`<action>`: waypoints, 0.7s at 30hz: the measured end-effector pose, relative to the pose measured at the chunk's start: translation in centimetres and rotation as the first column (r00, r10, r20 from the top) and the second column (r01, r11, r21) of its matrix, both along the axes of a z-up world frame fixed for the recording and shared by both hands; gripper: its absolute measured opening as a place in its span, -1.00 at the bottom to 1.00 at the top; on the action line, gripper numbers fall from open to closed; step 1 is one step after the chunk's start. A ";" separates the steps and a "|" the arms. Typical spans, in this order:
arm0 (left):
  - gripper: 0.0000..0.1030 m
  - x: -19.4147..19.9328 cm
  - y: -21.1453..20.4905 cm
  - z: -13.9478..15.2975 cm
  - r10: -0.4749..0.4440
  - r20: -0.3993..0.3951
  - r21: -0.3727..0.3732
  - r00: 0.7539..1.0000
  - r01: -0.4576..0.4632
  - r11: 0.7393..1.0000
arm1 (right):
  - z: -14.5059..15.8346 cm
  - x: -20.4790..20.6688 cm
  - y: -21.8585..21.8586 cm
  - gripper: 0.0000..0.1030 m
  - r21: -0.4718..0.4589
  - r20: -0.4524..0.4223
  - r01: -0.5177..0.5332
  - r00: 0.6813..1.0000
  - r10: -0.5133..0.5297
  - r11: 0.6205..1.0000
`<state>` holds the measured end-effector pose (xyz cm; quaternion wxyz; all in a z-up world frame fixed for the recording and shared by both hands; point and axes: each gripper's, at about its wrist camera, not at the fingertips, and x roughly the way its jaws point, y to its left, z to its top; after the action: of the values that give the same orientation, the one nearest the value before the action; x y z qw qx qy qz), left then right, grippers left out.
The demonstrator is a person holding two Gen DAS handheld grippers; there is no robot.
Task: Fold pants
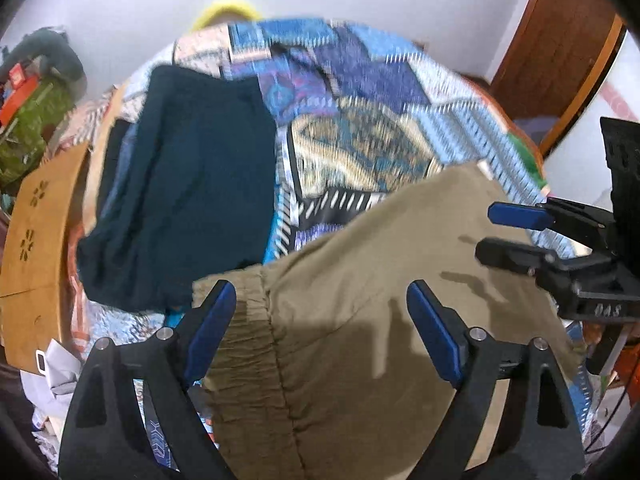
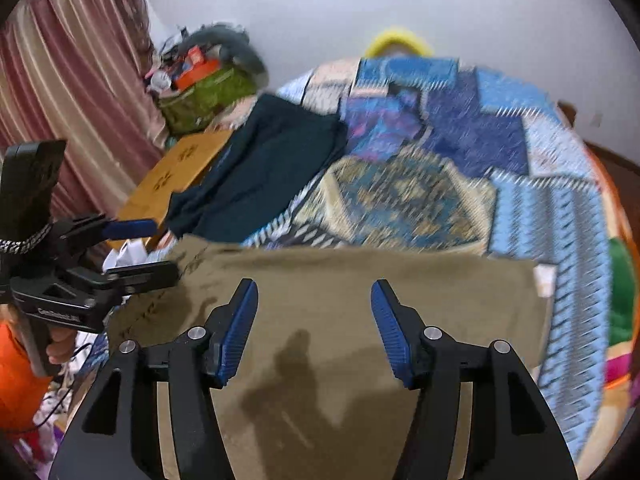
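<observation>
Both tongs are off the pants (image 1: 360, 340): left tongs (image 1: 322, 328) gape wide, right tongs (image 2: 314, 328) sit about half open, nothing gripped.

Two pants: khaki (image 1: 380, 340), dark teal (image 1: 192, 184); two tools (image 1: 322, 336) (image 2: 314, 332).

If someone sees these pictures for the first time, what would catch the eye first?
Probably the khaki pants, spread flat in front across a bright patchwork quilt of blue and purple. The dark teal garment lies folded further back on the left, beside a wooden board. Both the left gripper and the right gripper hang above the pants with jaws open and empty.
</observation>
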<state>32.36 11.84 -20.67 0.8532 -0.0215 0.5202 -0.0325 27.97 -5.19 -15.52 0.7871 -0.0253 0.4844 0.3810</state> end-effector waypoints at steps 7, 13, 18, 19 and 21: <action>0.81 -0.1 -1.1 -4.0 -0.069 -0.097 0.087 0.993 0.078 0.993 | -6.1 -0.4 0.6 0.07 -0.091 -0.210 -0.071 0.976 0.051 0.993; 0.84 -2.3 -1.9 -3.7 -0.101 -0.059 0.159 0.993 0.109 0.981 | -5.2 -3.4 -1.2 0.07 -0.147 -0.126 -0.118 0.987 0.100 0.982; 0.84 -4.4 -1.7 -3.0 -0.077 -0.043 0.139 0.996 0.083 0.987 | -4.3 -5.4 -4.1 0.07 -0.160 -0.100 -0.082 0.993 0.066 0.984; 0.84 -4.9 -1.7 -2.9 -0.078 -0.040 0.140 0.996 0.083 0.987 | -4.3 -5.8 -4.6 0.08 -0.161 -0.097 -0.069 0.994 0.054 0.985; 0.84 -5.9 -1.9 -2.7 -0.081 -0.026 0.156 0.996 0.084 0.984 | -4.1 -6.6 -5.6 0.08 -0.162 -0.085 -0.046 0.996 0.032 0.986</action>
<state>26.43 9.98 -23.37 0.8451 0.0669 0.5297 -0.0263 21.33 -10.80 -19.57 0.7542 -0.0836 0.5454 0.3559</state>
